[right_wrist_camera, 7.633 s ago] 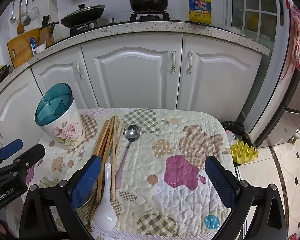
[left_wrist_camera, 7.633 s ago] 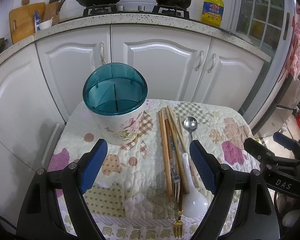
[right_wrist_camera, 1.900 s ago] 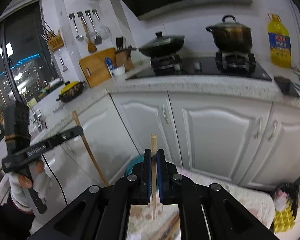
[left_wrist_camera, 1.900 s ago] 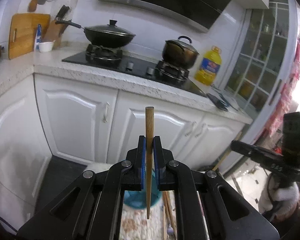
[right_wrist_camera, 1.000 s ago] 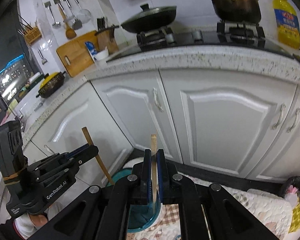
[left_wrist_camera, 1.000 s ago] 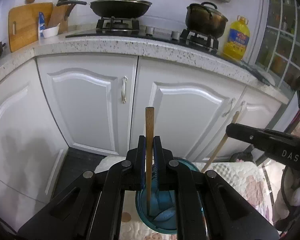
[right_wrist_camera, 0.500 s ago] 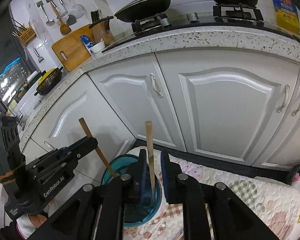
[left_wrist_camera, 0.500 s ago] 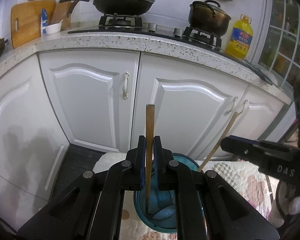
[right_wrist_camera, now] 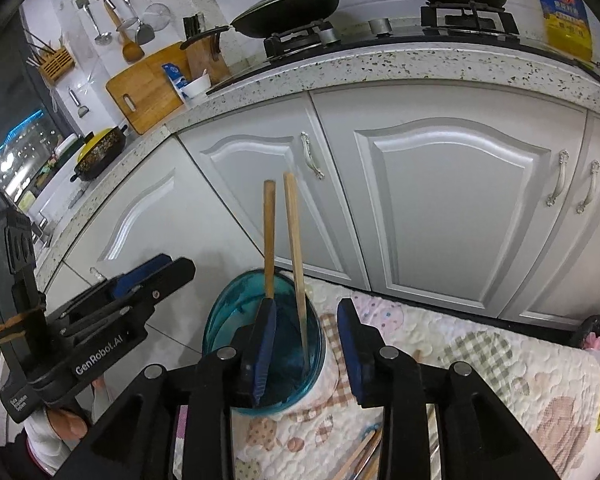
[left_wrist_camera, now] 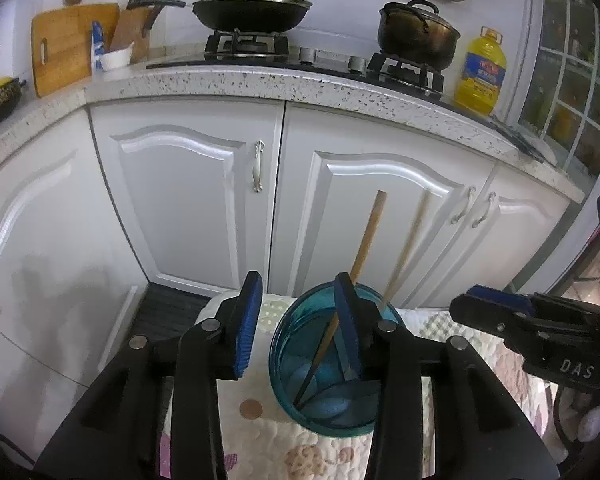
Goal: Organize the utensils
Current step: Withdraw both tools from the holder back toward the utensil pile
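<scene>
- Left wrist view, nearest: left gripper [left_wrist_camera: 296, 320], jaws parted and just been opening, nothing pinched between the pads; its right finger [left_wrist_camera: 348, 320] overlaps the rim of the teal utensil holder [left_wrist_camera: 300, 392] at about 1 o'clock from the jaw gap.
- Holder stands upright on the quilted surface [left_wrist_camera: 268, 440], interior dividers visible.
- Darker chopstick [left_wrist_camera: 366, 240] leans in the holder, top tipped toward 1 o'clock, free of the pads. Paler chopstick [left_wrist_camera: 406, 248] beside it, leaning the same way.
- Right gripper [left_wrist_camera: 472, 304] enters at 3 o'clock, near the holder's rim.
- Right wrist view, nearest: right gripper [right_wrist_camera: 306, 332], jaws also parted and just been opening; one chopstick [right_wrist_camera: 298, 264] rises between the fingers without pad contact, lower end inside the holder [right_wrist_camera: 220, 328].
- Second chopstick [right_wrist_camera: 269, 236] stands just beside it toward 11 o'clock, nearly upright.
- More chopsticks [right_wrist_camera: 360, 460] lie on the surface at 5 o'clock.
- Left gripper [right_wrist_camera: 140, 280] at 9 o'clock, beside the holder.
- Far: white cabinet doors [right_wrist_camera: 440, 200], speckled countertop, wok [left_wrist_camera: 252, 10] and pot on the stove.
</scene>
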Available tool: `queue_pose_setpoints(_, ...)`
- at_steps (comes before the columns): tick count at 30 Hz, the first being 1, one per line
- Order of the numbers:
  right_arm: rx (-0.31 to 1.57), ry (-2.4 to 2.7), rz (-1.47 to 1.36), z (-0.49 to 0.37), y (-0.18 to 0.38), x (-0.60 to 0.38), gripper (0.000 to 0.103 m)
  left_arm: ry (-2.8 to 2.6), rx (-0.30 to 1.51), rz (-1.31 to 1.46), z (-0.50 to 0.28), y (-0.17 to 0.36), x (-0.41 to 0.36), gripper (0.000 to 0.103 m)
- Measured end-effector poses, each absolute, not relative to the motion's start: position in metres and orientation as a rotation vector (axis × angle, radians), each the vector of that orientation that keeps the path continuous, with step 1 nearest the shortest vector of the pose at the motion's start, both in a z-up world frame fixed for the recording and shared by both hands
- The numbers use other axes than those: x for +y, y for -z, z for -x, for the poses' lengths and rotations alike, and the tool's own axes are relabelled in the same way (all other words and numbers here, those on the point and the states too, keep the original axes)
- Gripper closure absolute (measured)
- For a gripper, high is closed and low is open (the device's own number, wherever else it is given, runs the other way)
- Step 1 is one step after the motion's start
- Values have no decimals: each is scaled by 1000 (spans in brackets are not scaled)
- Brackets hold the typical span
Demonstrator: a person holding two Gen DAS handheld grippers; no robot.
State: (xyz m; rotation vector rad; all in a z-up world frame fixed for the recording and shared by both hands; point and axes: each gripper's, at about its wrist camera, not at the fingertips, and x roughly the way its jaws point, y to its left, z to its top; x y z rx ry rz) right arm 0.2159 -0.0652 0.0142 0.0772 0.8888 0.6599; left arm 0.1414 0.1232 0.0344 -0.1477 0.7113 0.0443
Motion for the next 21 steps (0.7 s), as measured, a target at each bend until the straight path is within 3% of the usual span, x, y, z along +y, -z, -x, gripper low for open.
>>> queue_pose_setpoints(21,874,-505,-23,-132,1,-119,61,-1,694,93,-61,-31,72,61)
